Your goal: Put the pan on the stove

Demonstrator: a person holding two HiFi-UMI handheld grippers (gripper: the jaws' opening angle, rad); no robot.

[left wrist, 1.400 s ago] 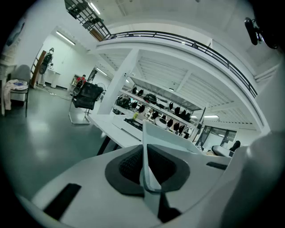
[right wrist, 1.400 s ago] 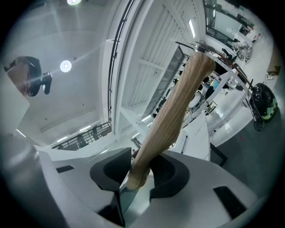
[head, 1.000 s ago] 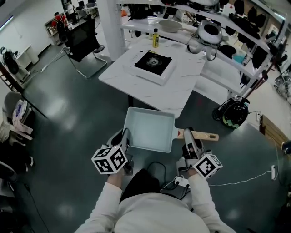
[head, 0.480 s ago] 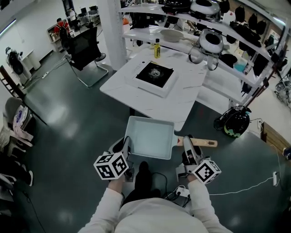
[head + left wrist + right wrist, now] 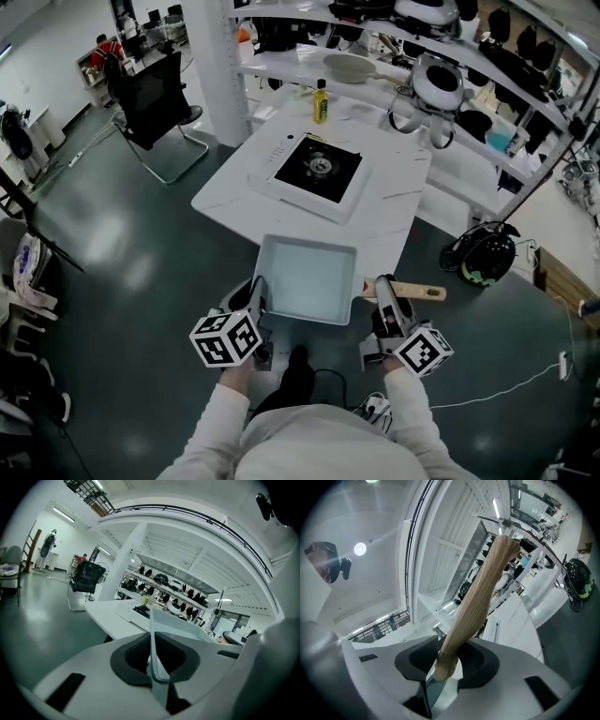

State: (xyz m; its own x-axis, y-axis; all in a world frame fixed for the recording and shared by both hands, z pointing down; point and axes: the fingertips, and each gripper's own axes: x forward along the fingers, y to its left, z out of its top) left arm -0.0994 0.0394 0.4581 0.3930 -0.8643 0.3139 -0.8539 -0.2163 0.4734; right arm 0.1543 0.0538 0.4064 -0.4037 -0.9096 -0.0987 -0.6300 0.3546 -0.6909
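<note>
A square white pan (image 5: pixel 305 277) with a wooden handle (image 5: pixel 419 292) hangs level in front of me, its far edge over the near edge of the white table (image 5: pixel 398 211). My left gripper (image 5: pixel 255 298) is shut on the pan's left rim (image 5: pixel 156 634), which stands between its dark pads (image 5: pixel 136 652). The right gripper (image 5: pixel 382 292) is shut on the wooden handle (image 5: pixel 480 590) near its pan end. The black single-burner stove (image 5: pixel 319 169) lies in a white frame on the table, well beyond the pan.
A yellow bottle (image 5: pixel 321 101) stands behind the stove. White shelving (image 5: pixel 487 112) with a round white device (image 5: pixel 439 84) runs along the table's far right. A black chair (image 5: pixel 150 89) is at left. On the floor at right sit a black-green helmet (image 5: pixel 486 253) and a cable (image 5: pixel 506 384).
I have come closer to the table. The pan, still held on both sides, has moved forward and now reaches the table's near edge.
</note>
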